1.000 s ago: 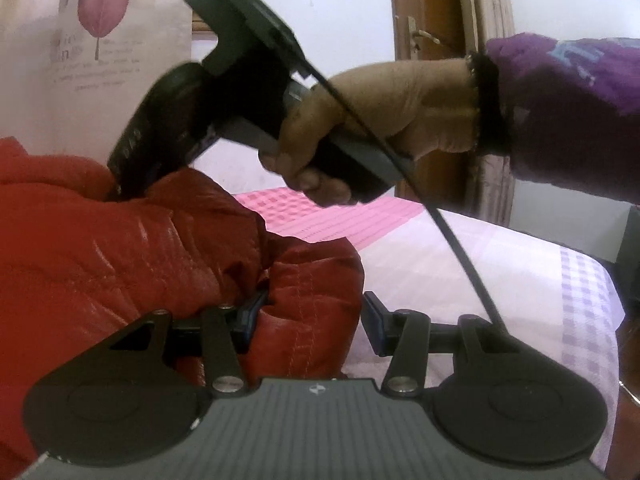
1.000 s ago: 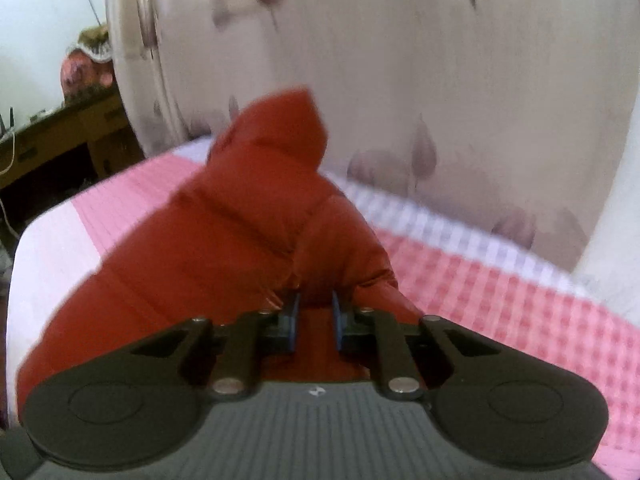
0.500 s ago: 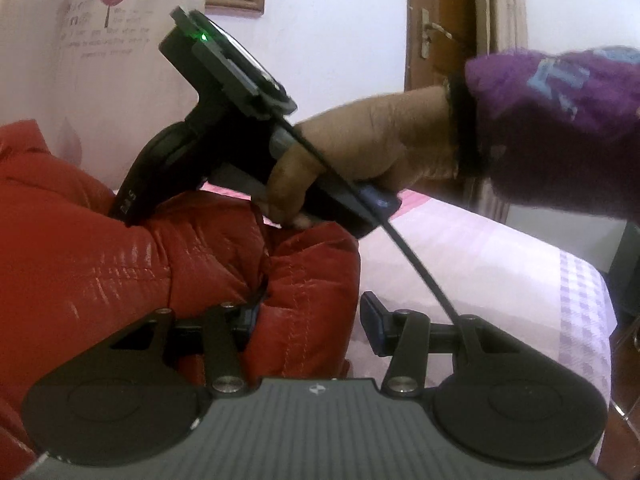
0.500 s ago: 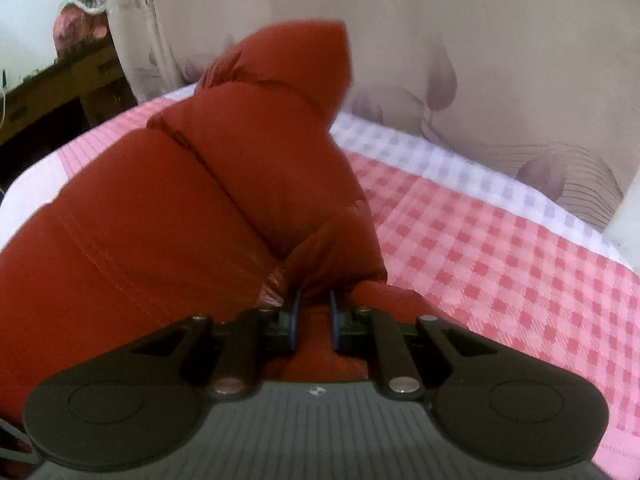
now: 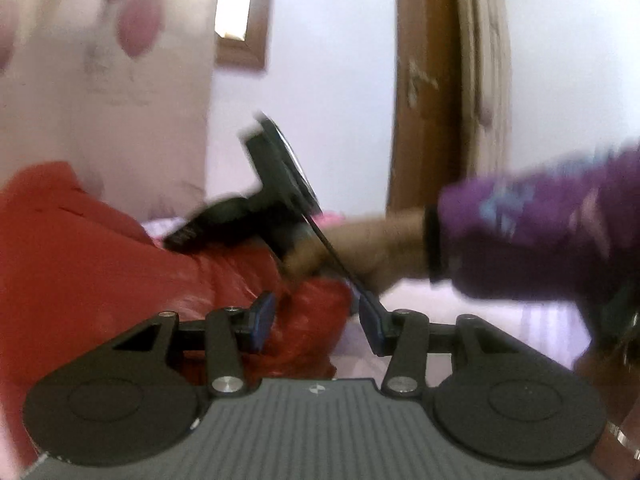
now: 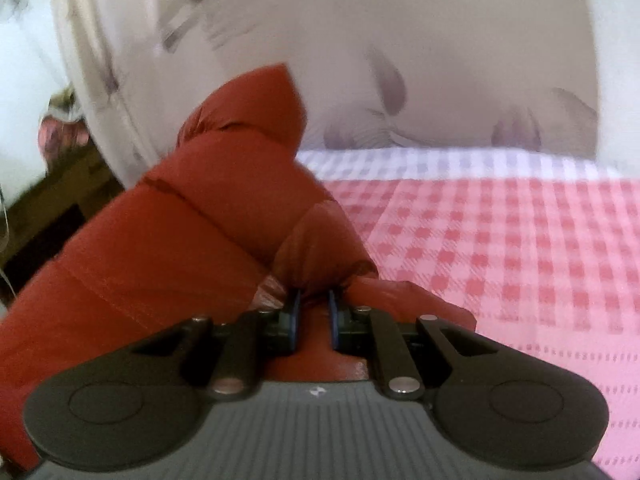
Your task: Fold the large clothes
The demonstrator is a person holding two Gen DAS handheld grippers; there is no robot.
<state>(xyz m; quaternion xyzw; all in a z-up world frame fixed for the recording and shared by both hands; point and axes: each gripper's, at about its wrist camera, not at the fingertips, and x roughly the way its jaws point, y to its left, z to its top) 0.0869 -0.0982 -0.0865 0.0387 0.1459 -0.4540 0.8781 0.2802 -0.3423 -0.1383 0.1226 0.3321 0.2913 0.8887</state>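
Observation:
A red puffer jacket point(image 5: 80, 264) fills the left of the left wrist view and lies on the checked bed. My left gripper point(image 5: 316, 320) is open, with a red fold of the jacket point(image 5: 308, 320) between its fingers and room on the right side. My right gripper point(image 6: 313, 312) is shut on a fold of the jacket point(image 6: 160, 264), whose hood stands up at the middle. The right gripper body point(image 5: 260, 208) and the hand holding it point(image 5: 368, 248) show above the jacket in the left wrist view.
The bed has a pink and white checked sheet point(image 6: 500, 248). A curtain with leaf prints point(image 6: 400, 60) hangs behind it. A wooden door point(image 5: 424, 100) stands at the back right, a dark wooden cabinet point(image 6: 52, 208) at the far left.
The right gripper and hand have dropped lower over the jacket, still shut on its fold. The left gripper stays open around the red fold. The view has tilted and blurred.

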